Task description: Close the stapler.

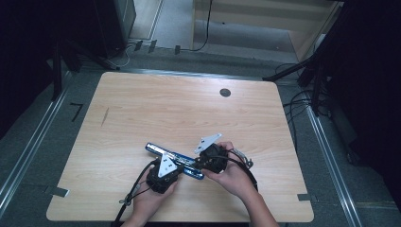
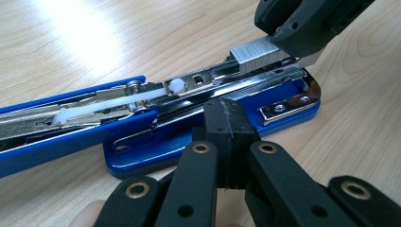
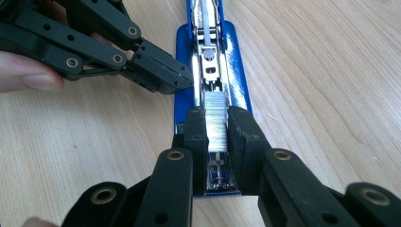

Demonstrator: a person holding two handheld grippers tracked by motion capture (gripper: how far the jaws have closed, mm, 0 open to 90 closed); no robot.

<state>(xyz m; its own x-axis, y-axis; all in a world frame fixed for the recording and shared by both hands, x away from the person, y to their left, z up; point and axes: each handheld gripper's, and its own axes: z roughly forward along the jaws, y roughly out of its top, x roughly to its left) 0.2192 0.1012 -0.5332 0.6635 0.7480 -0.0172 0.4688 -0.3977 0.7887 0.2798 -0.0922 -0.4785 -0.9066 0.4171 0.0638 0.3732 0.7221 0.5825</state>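
High view: the open blue stapler (image 1: 176, 158) lies at about 6 o'clock on the wooden table (image 1: 142, 109), near my edge, with my left gripper (image 1: 163, 176) at its near side and my right gripper (image 1: 211, 160) at its 3 o'clock end. Left gripper view: my jaws are pressed together, their tips pushing against the side of the stapler's blue base (image 2: 198, 142) and steadying it rather than clasping it; the lid is swung open toward 9 o'clock, with the white pusher (image 2: 118, 101) lying on it. The strip of staples (image 2: 257, 53) sits at 1 o'clock, over the metal channel (image 2: 265, 78), under the other gripper. Right gripper view: my jaws are clamped on the staple strip, one pad on each long side, directly above the front end of the channel, which runs off toward 12 o'clock; the left gripper's tips touch the base at 10 o'clock. Risk, as I judge it: if the strip goes down tilted, it could ride on a channel wall and jam; too hard a squeeze could break it; if the left tips slip off the glossy base, the stapler could skate sideways.
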